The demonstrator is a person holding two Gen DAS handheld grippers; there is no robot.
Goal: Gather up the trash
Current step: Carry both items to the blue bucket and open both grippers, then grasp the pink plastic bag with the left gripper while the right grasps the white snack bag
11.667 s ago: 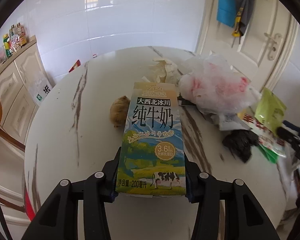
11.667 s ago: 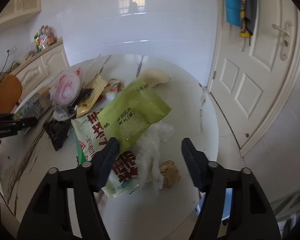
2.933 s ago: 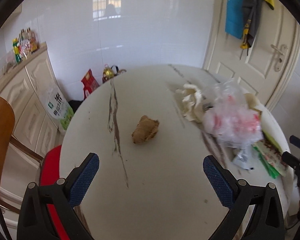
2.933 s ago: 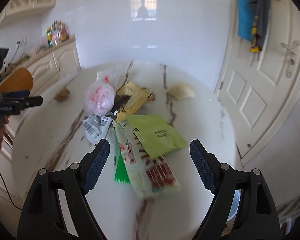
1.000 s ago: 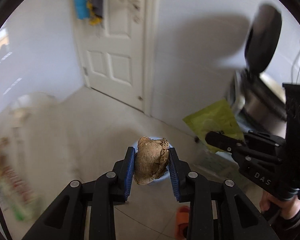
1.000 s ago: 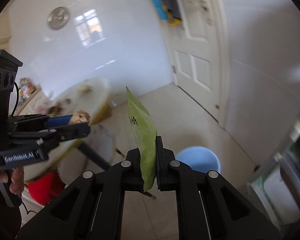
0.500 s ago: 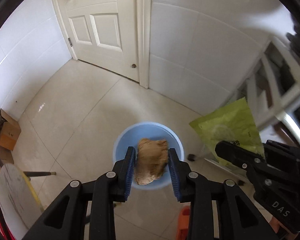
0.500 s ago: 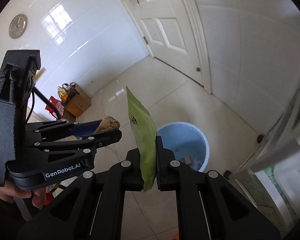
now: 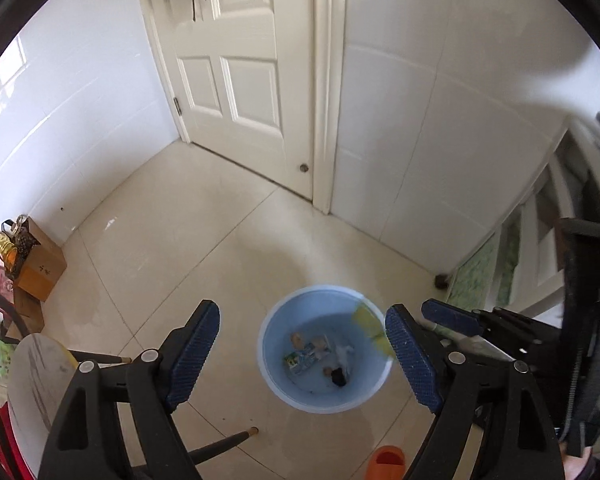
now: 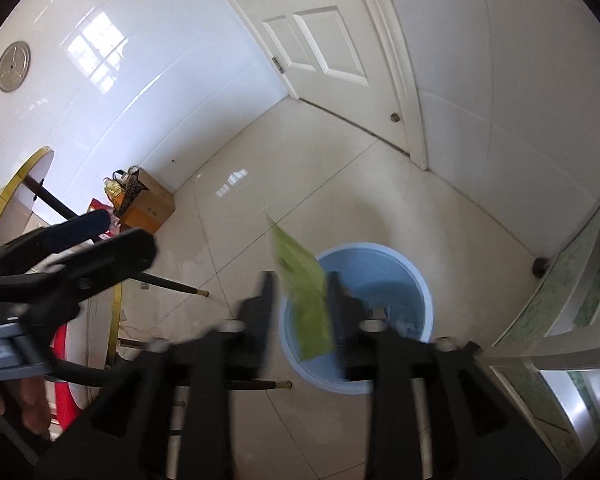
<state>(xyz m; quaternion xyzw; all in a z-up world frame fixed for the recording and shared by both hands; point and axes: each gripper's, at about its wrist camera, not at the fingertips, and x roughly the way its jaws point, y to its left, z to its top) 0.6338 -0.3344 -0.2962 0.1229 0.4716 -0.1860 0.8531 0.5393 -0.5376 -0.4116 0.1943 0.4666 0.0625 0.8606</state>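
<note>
We hold both grippers above the blue bin (image 9: 324, 348). Our left gripper (image 9: 302, 354) has just opened wide and is empty; the brown lump (image 9: 299, 338) seems to lie inside the bin. Our right gripper (image 10: 300, 300) has just been opening, with the green packet (image 10: 306, 300) loose between its jaws, over the bin's rim.

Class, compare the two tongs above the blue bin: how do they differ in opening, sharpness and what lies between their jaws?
The left tongs stand wide open with nothing between the jaws, while the right tongs are only partly open with a green packet loose between them. The left tongs look sharp; the right tongs are blurred. Both have just been opening, and both point down at the blue bin, which already holds trash.
</note>
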